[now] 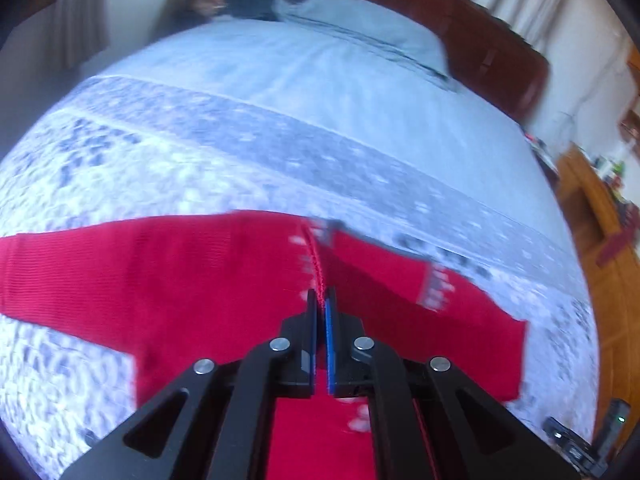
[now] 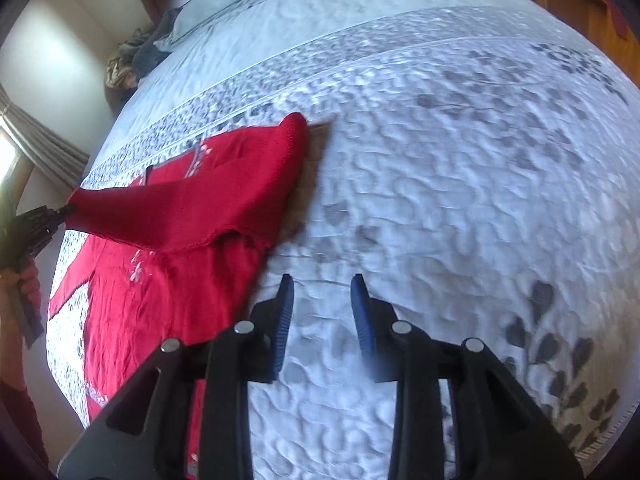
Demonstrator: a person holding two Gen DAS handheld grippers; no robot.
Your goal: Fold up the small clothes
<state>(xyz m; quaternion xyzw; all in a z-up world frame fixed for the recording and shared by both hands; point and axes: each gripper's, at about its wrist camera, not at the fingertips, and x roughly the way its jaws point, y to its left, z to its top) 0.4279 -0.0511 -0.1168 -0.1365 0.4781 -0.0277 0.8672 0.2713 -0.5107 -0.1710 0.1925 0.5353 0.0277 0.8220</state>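
Observation:
A red knitted sweater (image 1: 160,272) with small white motifs lies spread on the quilted bed. My left gripper (image 1: 321,296) is shut on a ribbed red edge of it, and the cloth rises taut from the bed to the jaws. In the right wrist view the sweater (image 2: 160,300) lies at the left, and one sleeve (image 2: 200,208) is lifted and stretched leftwards to the left gripper (image 2: 66,210). My right gripper (image 2: 322,292) stands open over bare quilt just right of the sweater's side edge, with nothing between its blue pads.
The pale blue and grey patterned quilt (image 2: 480,160) covers the whole bed. A pillow (image 1: 360,28) and a dark heap of clothes (image 1: 256,0) lie at the head, by a wooden headboard (image 1: 492,48). Wooden furniture (image 1: 600,248) stands beside the bed. A person's hand (image 2: 28,280) shows at the left.

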